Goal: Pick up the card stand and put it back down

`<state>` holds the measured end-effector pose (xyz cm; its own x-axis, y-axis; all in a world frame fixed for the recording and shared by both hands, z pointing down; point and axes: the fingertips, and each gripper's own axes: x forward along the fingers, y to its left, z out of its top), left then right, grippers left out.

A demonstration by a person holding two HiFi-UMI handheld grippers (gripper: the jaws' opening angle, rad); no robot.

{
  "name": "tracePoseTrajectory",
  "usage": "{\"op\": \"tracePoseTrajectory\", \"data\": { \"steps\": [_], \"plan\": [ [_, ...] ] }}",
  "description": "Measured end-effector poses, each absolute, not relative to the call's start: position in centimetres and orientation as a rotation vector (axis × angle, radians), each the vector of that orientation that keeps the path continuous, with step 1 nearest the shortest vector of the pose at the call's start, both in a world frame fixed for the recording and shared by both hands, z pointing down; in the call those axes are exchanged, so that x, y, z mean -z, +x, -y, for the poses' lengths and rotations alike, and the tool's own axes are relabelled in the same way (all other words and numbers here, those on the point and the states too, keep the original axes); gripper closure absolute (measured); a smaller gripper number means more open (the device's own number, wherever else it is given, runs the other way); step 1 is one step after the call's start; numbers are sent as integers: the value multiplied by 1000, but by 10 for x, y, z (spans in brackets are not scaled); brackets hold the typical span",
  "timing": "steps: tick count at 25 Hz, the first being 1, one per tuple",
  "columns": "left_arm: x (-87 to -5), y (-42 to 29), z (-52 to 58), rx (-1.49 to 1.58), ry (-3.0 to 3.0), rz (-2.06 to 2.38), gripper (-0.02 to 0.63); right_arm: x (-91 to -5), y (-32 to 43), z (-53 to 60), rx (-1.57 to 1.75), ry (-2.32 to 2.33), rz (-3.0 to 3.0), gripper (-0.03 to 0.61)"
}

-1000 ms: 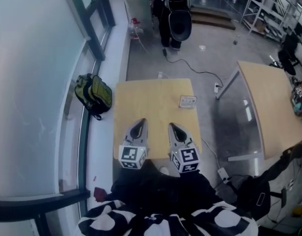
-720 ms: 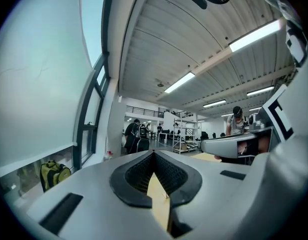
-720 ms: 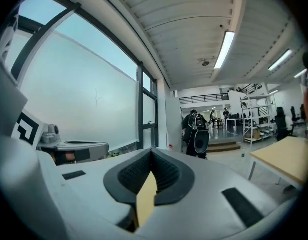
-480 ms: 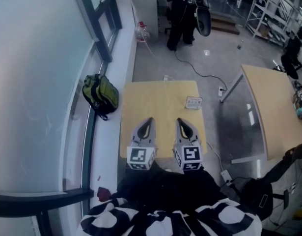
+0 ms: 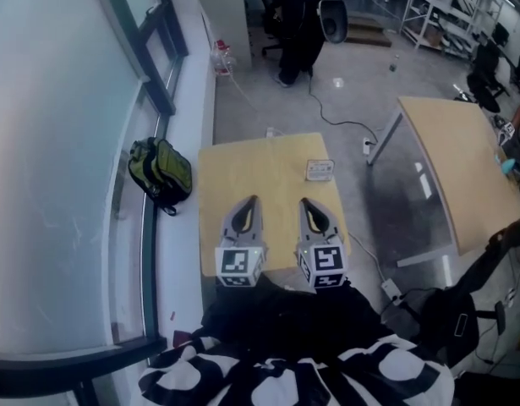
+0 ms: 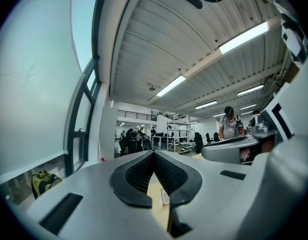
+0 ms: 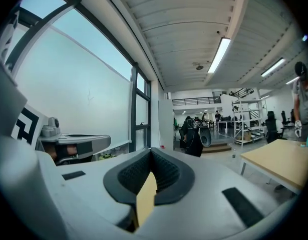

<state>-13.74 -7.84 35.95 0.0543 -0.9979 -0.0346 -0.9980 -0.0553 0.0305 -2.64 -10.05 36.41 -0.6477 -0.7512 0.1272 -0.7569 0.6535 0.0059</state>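
Note:
The card stand (image 5: 320, 170), a small white upright card, sits near the far right corner of the small wooden table (image 5: 243, 163). In the left gripper view it shows small (image 6: 165, 196) below the shut pads. My left gripper (image 5: 249, 201) and right gripper (image 5: 305, 202) hover side by side over the table's near half, both pointing away from me and level. Both are shut with nothing between the jaws, and the stand lies well beyond them, closer to the right one. In the right gripper view (image 7: 151, 151) only a strip of table (image 7: 146, 199) shows under the pads.
A green backpack (image 5: 161, 172) lies on the floor by the window, left of the table. A larger wooden table (image 5: 462, 167) stands to the right. A person with an office chair (image 5: 302, 19) is at the far end; cables run across the floor. A black bag (image 5: 450, 324) lies at lower right.
Both grippers stay shut and side by side; the right one now points straighter ahead. The head view has shifted a little, and the person at the back has moved with the chair.

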Motion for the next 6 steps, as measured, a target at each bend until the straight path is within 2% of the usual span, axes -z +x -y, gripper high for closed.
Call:
{"op": "tracePoseTrajectory", "data": {
  "steps": [6],
  "plan": [
    [-355,-120,88,-69,-2307,-2142,609,-360,-4,109,-78,1304,2740,560]
  ]
}}
